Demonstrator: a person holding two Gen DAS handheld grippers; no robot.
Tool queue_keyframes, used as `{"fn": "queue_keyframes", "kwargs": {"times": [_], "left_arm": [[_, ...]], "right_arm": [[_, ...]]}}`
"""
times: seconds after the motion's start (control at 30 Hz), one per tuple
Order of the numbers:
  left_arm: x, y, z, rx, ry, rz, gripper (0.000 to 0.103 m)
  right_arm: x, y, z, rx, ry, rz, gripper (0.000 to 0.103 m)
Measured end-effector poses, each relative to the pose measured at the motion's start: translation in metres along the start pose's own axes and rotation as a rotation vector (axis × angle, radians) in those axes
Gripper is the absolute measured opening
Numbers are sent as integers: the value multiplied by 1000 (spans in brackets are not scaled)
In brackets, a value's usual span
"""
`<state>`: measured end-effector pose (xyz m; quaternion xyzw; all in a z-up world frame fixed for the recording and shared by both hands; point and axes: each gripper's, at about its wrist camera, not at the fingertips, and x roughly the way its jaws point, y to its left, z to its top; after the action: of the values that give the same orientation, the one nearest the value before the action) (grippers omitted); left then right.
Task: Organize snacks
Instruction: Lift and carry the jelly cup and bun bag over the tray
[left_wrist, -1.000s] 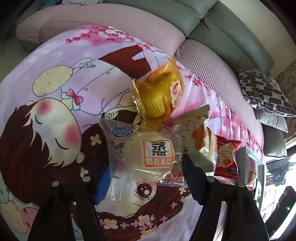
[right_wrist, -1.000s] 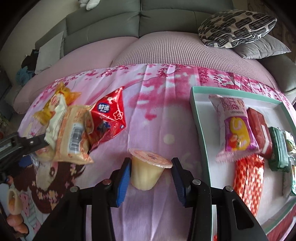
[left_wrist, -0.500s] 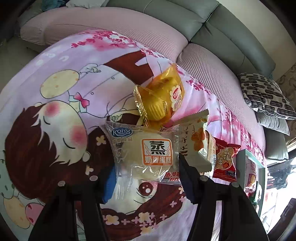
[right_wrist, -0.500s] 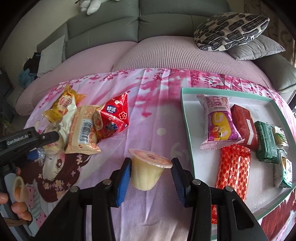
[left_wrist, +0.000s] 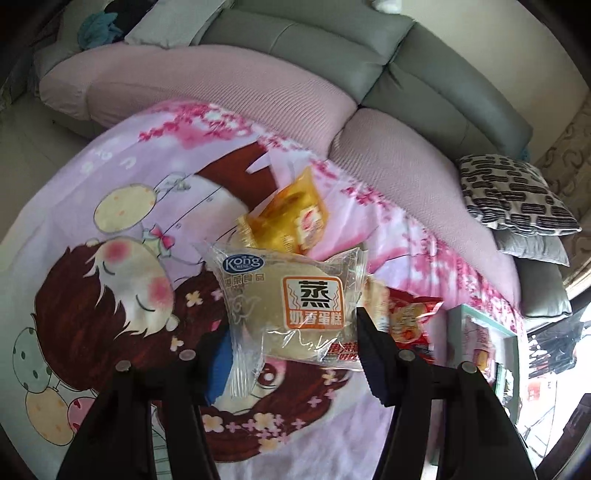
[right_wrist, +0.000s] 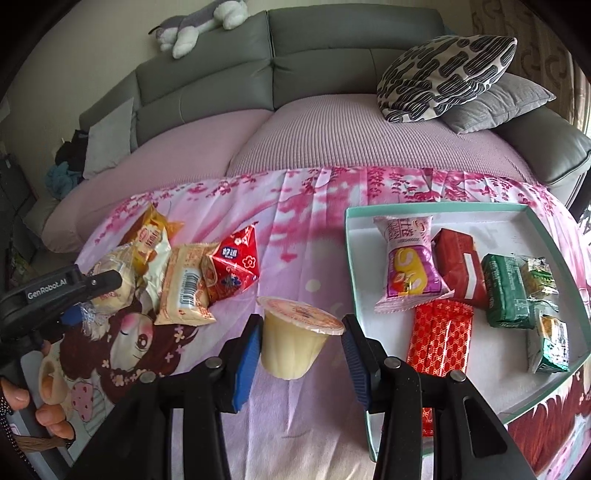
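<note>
Behind your work area stands a grey sofa (right_wrist: 332, 66) with pink seat covers, and a black-and-white patterned cushion (right_wrist: 443, 74) sits at its right end. In front of it a pink cartoon-print cloth (right_wrist: 303, 236) covers the surface you are working over.

On the cloth's right side lies a teal-rimmed tray (right_wrist: 436, 207). It holds a pink-and-purple cake packet (right_wrist: 410, 266), a red box (right_wrist: 460, 273), a red-and-gold patterned packet (right_wrist: 439, 336) and green packets (right_wrist: 506, 291), all close together.

On the cloth's left side your loose snacks lie in a cluster: a yellow packet (left_wrist: 291, 221), a beige packet with a barcode (right_wrist: 184, 284) and a red triangular pouch (right_wrist: 234, 269) touching it.

Your left gripper (left_wrist: 288, 339) has its fingers about halfway apart and closed on a clear-wrapped steamed cake (left_wrist: 291, 306). The cake is raised off the cloth, in front of the yellow packet.

Your right gripper (right_wrist: 301, 343) has its fingers drawn in and pressing both sides of a jelly cup (right_wrist: 295, 336). The cup is upright, its sealed lid on top, held above the cloth between the snack cluster and the tray.
</note>
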<state>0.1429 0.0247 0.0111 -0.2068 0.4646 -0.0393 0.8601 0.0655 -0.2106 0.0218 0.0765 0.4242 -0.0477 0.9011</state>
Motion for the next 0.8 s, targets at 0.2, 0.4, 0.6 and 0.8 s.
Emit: {"fn": "queue_keyframes", "kwargs": {"times": [0.2, 0.4, 0.6, 0.8], "left_arm": [[-13, -30, -2, 67, -23, -39, 62], [-16, -68, -13, 152, -6, -103, 62], [-12, -112, -34, 260, 25, -159, 62], [-9, -151, -57, 371, 50, -184, 62]], "right_arm": [[-3, -10, 4, 27, -7, 3, 46], [-9, -33, 10, 85, -26, -19, 46], [-21, -88, 16, 204, -59, -107, 46], [-35, -142, 19, 313, -92, -195, 46]]}}
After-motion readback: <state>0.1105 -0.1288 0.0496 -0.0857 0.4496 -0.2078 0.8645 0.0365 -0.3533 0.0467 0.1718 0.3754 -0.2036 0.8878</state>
